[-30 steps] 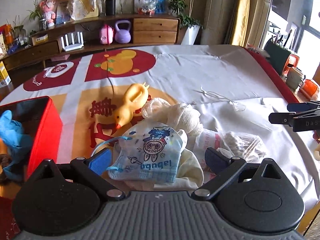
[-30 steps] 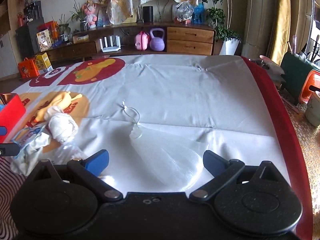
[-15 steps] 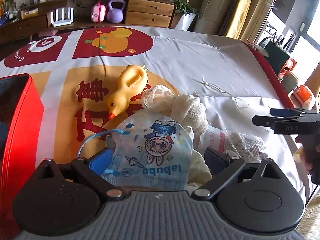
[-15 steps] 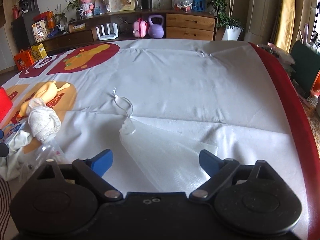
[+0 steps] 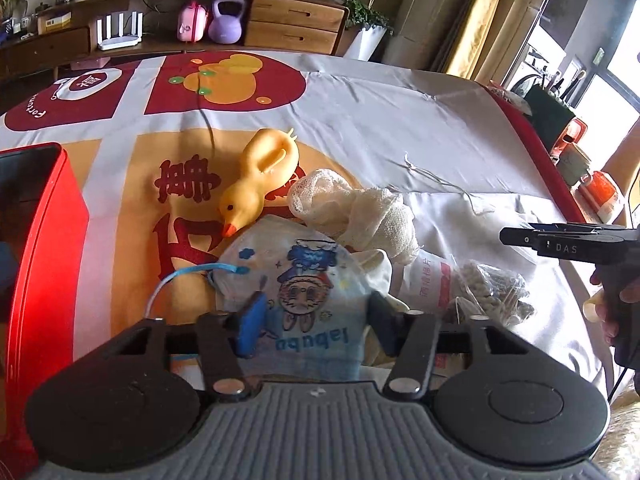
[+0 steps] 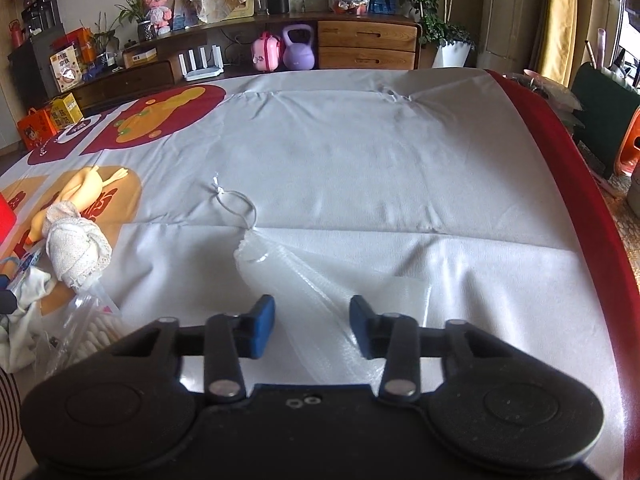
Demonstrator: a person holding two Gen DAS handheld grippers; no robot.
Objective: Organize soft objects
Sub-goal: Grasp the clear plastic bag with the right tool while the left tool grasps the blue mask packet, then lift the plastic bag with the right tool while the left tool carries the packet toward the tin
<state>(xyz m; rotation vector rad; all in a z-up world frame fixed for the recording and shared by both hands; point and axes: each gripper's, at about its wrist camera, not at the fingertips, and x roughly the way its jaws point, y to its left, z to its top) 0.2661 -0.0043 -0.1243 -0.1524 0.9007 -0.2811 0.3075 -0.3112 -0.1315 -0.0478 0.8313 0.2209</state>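
Observation:
In the left wrist view, a blue cartoon face mask (image 5: 304, 280) lies on a pile with a white gauze bundle (image 5: 360, 208), a yellow rubber duck (image 5: 260, 180) and a cotton-swab bag (image 5: 480, 288). My left gripper (image 5: 316, 320) has its jaws partly closed around the mask's near edge, with a gap still between the fingers. In the right wrist view, my right gripper (image 6: 312, 328) straddles a clear mesh drawstring bag (image 6: 320, 280), jaws partly closed and apart from it. The gauze bundle (image 6: 76, 248) lies at left. The right gripper (image 5: 560, 240) also shows at the right of the left wrist view.
A red box (image 5: 40, 240) stands at the left on the patterned cloth (image 5: 360, 120). The bag's string (image 6: 236, 204) trails on the white cloth (image 6: 400, 160). The table's red edge (image 6: 580, 200) runs along the right. Shelves and a cabinet (image 6: 360, 44) stand behind.
Both grippers have narrowed from wide open. The left gripper moved forward and down over the mask. The right gripper moved forward over the mesh bag.

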